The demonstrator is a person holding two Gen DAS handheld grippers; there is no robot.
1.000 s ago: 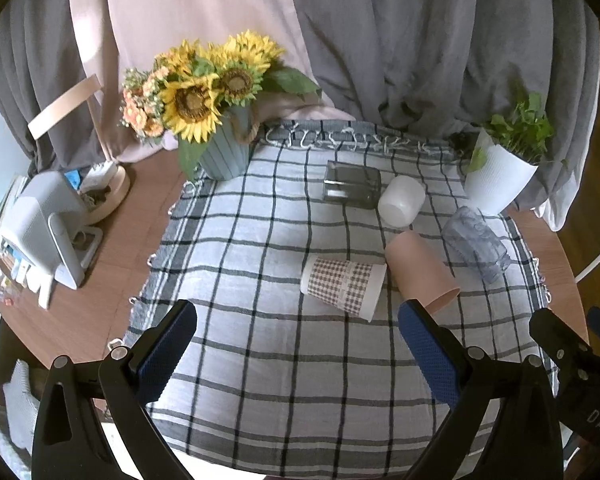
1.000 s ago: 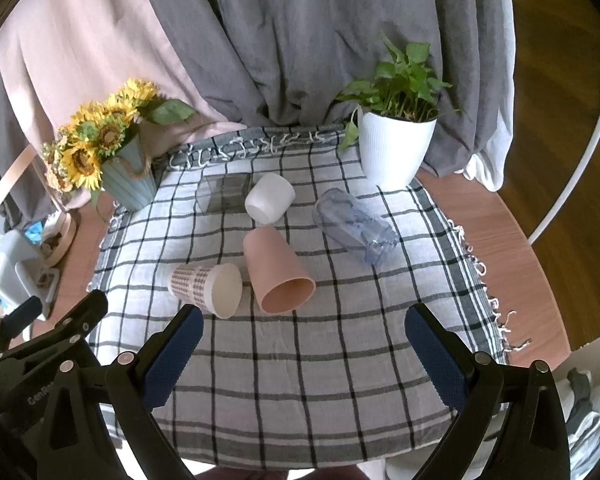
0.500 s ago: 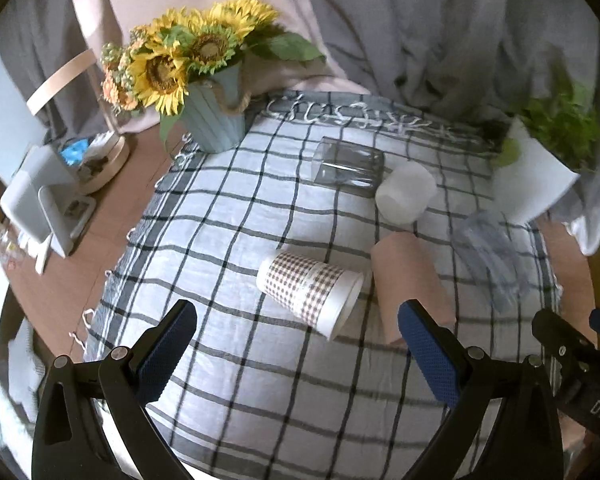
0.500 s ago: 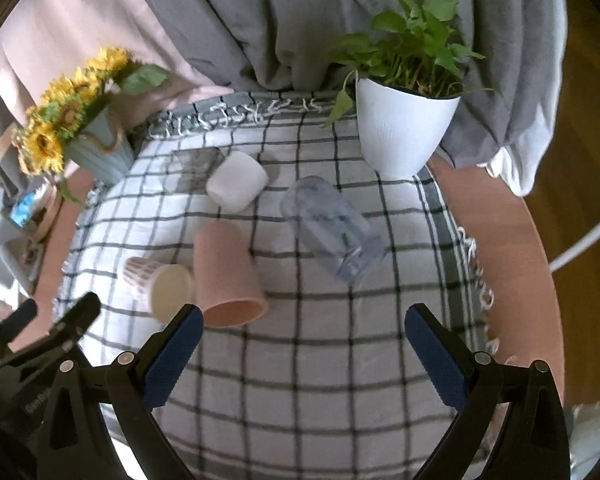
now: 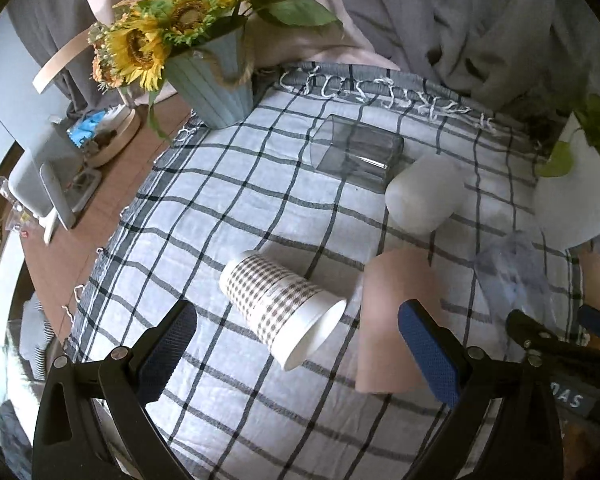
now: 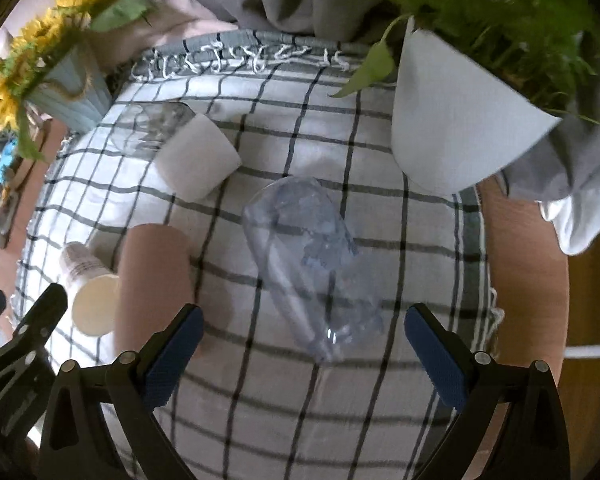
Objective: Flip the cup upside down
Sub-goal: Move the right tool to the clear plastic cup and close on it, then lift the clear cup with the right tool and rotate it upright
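Both grippers hang with fingers spread wide, grasping nothing. Between the right gripper [image 6: 300, 344] fingers at twelve o'clock lies a clear bluish plastic cup [image 6: 304, 264], on its side. Left gripper [image 5: 300, 344] frames a checked paper cup [image 5: 276, 304].

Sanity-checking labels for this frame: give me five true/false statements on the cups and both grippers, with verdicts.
1. The checked paper cup lies on its side on the plaid cloth. True.
2. The left gripper is clamped on the pink cup. False: it is open and holds nothing.
3. The clear plastic cup lies ahead of the open right gripper. True.
4. The white cup stands upright. False: it lies on its side.
5. The sunflowers sit in a white pot. False: they are in a blue ribbed vase; the white pot holds a green plant.
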